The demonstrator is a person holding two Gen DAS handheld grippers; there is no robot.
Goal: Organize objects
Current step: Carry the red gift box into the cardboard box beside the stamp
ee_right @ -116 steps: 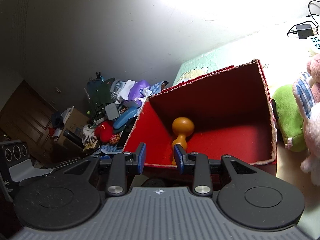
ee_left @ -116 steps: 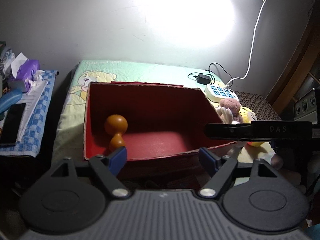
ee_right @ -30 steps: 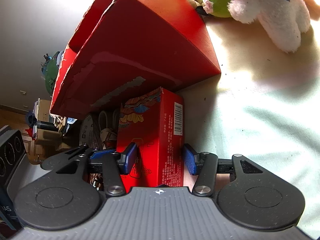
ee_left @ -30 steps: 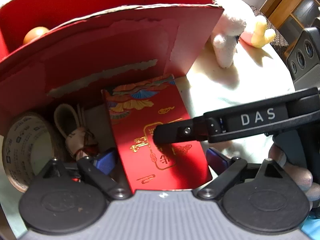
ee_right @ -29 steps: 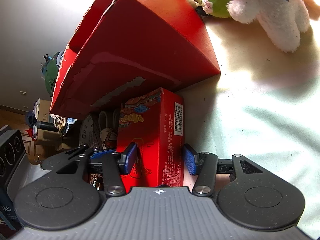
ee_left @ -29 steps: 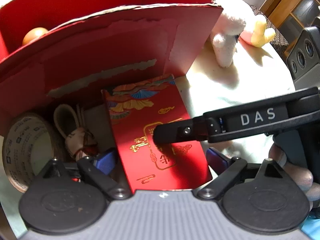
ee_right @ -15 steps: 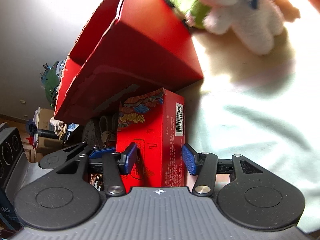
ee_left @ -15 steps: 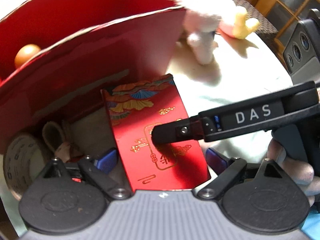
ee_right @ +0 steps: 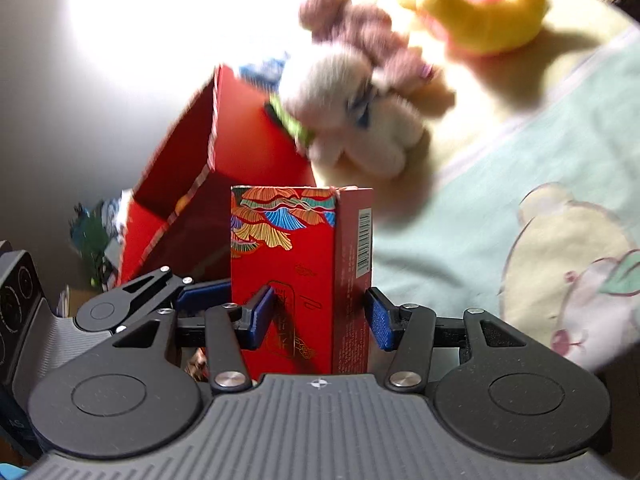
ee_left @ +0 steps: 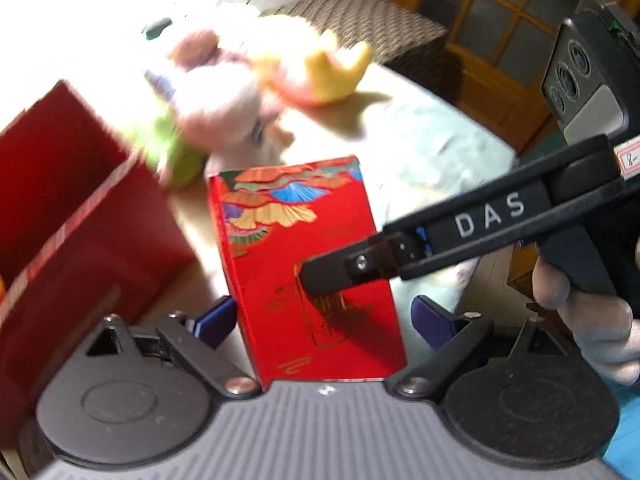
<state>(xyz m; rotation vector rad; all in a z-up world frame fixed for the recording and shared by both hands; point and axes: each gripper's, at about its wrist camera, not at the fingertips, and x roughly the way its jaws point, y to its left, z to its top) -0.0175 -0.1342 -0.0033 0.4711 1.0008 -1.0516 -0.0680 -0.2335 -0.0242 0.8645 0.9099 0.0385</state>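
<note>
A tall red gift box [ee_right: 296, 280] with a fan pattern and a barcode on its side stands upright between my right gripper's [ee_right: 318, 316] blue pads, which are shut on it. In the left wrist view the same gift box [ee_left: 304, 264] fills the middle, and the right gripper's black finger [ee_left: 400, 248] presses on its front face. My left gripper [ee_left: 324, 318] is open around the gift box, with a small gap at its right pad. The open red carton [ee_left: 60, 220] lies to the left, seen behind the gift box as the carton [ee_right: 240, 148] in the right wrist view.
A white and pink plush [ee_right: 360, 120], a yellow plush [ee_right: 480, 12] and a green plush [ee_left: 172, 152] lie on the pale green bedsheet [ee_right: 500, 200] beyond the carton. A hand [ee_left: 580, 320] holds the right gripper. A wooden door [ee_left: 500, 20] stands at the far right.
Both grippers have risen with the gift box from the low gap beside the carton. The tape roll and clutter have dropped out of view, and the plush toys now show, blurred.
</note>
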